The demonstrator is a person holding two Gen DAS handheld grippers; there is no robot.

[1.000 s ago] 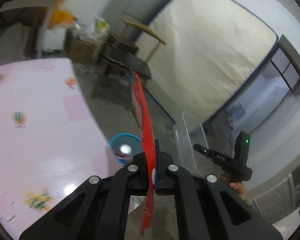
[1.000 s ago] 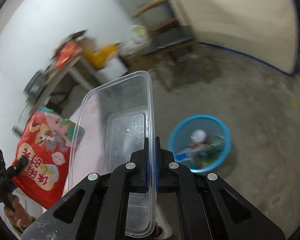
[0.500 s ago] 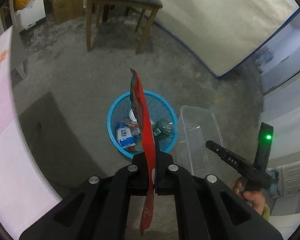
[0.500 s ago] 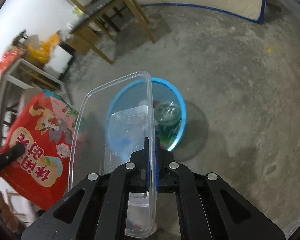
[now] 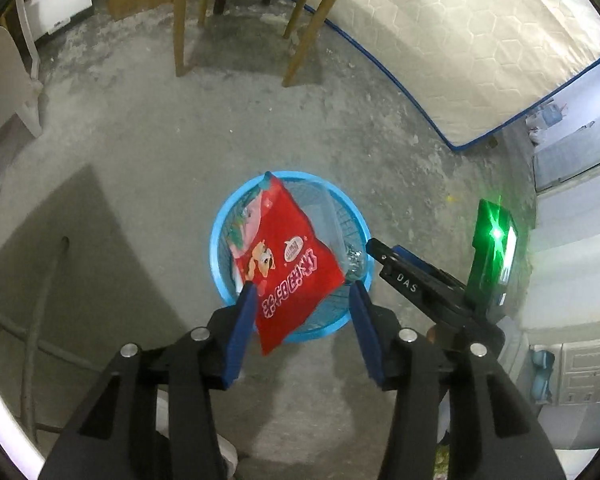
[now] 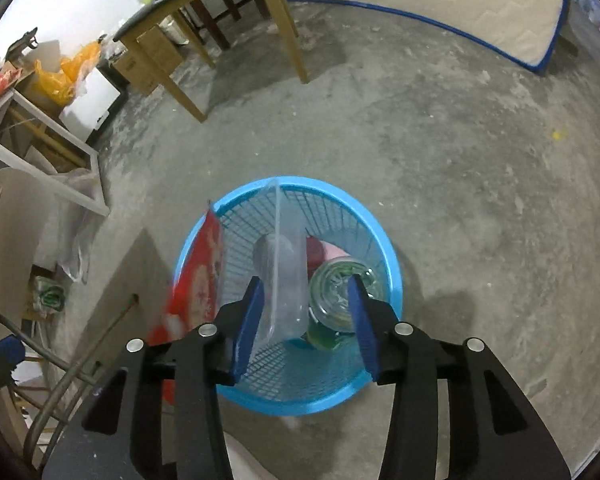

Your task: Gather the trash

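Opening over the blue basket (image 5: 220,264), left claw (image 5: 302,300) released, red snack bag (image 5: 288,264) loose between its pads above the basket's nine o'clock side, right claw (image 6: 306,300) also opening, clear plastic container (image 6: 286,276) dropping upright into the basket's centre, glass jar (image 6: 338,286) at three o'clock inside.

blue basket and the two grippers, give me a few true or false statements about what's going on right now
1. The red snack bag hangs over the blue basket. True.
2. The left gripper is clamped on the bag. False: its fingers are spreading, the bag loose between them.
3. The clear plastic container lies on the floor beside the basket. False: it is dropping into the basket.
4. The right gripper is over the basket. True.
5. The basket is empty. False: a glass jar lies inside.
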